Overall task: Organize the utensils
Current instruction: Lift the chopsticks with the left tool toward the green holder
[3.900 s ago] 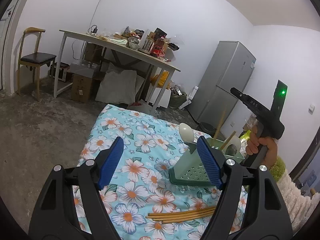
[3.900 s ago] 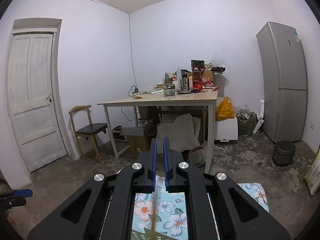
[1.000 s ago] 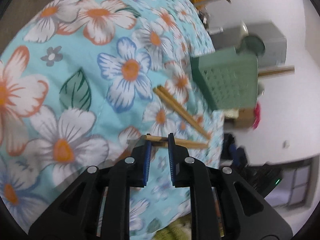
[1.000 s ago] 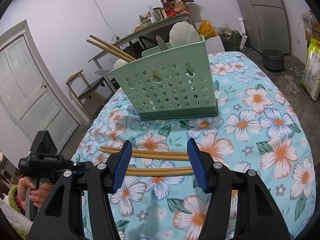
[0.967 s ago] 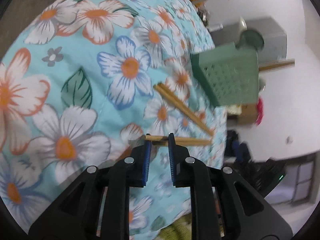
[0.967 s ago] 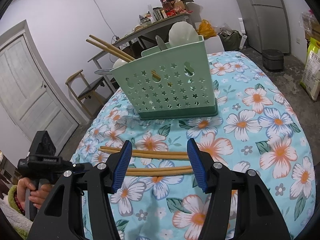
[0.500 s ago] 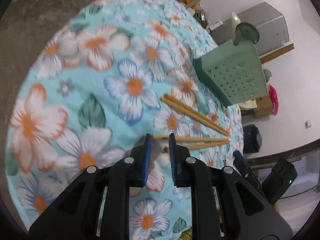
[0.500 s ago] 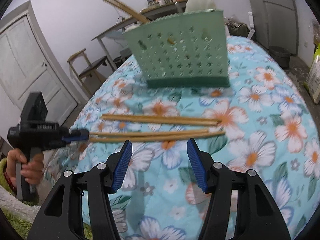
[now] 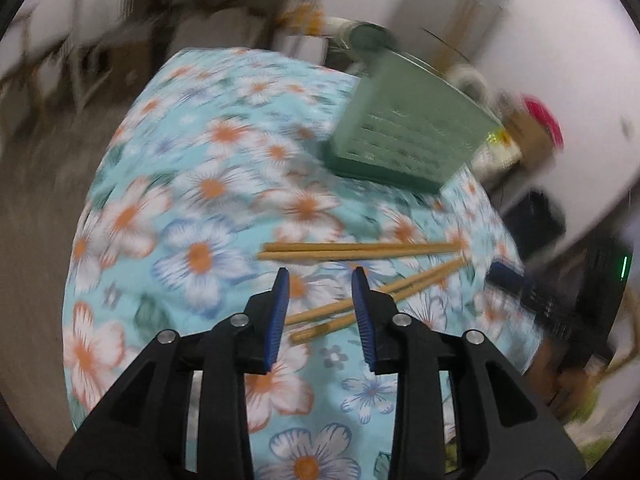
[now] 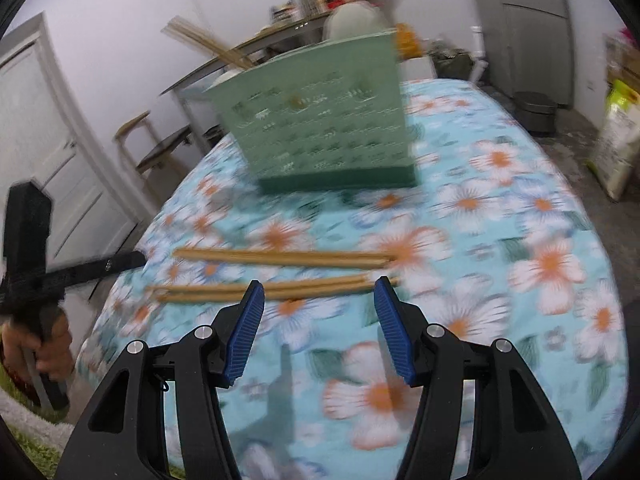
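Two pairs of wooden chopsticks lie on the floral tablecloth. The far pair lies level; the near pair slants. In the right wrist view the far pair and near pair lie across the cloth. A green perforated utensil basket stands behind them, holding chopsticks and spoons; it also shows in the right wrist view. My left gripper is open, just above the near pair's left end. My right gripper is open, over the near pair.
A cluttered table, a chair and a door stand behind the floral table. A fridge, a bin and a sack are at the right. Both views are motion-blurred.
My left gripper was shut on the end of the near chopstick pair; it has opened and the pair lies on the cloth. Both cameras have swung, and the right gripper has come closer to the chopsticks.
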`<state>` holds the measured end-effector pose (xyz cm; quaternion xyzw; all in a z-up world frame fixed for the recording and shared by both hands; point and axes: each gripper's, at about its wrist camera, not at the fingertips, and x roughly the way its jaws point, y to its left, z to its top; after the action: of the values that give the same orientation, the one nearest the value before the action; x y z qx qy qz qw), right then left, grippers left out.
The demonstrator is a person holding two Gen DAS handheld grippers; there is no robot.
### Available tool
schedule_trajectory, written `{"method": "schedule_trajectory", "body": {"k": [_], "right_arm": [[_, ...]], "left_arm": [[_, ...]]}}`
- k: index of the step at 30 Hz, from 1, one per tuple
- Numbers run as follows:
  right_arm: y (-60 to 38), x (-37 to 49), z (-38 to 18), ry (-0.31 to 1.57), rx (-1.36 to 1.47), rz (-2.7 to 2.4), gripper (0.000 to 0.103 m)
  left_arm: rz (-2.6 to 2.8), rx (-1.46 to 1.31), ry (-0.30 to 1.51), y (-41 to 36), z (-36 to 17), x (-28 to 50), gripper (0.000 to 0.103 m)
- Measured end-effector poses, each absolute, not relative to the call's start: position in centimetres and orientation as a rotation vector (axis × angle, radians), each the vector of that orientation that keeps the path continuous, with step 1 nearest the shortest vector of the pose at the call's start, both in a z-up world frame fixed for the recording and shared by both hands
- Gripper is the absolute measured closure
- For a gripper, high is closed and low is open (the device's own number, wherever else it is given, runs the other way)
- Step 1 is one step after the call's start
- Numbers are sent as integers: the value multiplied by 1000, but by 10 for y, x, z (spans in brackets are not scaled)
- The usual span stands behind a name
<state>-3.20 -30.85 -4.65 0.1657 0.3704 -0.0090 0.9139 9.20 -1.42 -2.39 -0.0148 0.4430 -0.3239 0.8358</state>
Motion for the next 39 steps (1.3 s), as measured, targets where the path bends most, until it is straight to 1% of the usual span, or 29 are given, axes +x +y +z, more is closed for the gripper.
{"method": "schedule_trajectory", "body": {"k": [7,11,15,16,17,19,20,23,31,39], "right_arm": [[-357,-38,-41,750,419,-178,47],[-366,-35,-46,769,459,-203,47],[-366,-29,-51,787,477,-203,47],[-365,-28,-51,789,478,-204,47],[-365,-27,-52,791,481,-204,47],[-366,-25,-54,796,486,-206,47],[-366,-25,-55,798,487,-208,47],[-366,-25,-56,803,490,-209,47],[-367,-22,-62,815,502,-206,47],[-367,-24,-61,810,504,-210,47]], "left_arm": [[-881,356,766,-79,-21,59,72],[-960,603,624,-109,-23,36,72],[-1026,780,541,-134,-33,20,72],[-1032,813,528,-139,-36,18,74],[-1037,843,517,-143,-40,17,79],[-1041,913,496,-152,-49,17,84],[-1044,934,490,-154,-52,16,88],[-1053,987,476,-162,-60,16,94],[-1056,1062,454,-176,-73,19,94],[-1059,1006,444,-173,-63,20,98]]}}
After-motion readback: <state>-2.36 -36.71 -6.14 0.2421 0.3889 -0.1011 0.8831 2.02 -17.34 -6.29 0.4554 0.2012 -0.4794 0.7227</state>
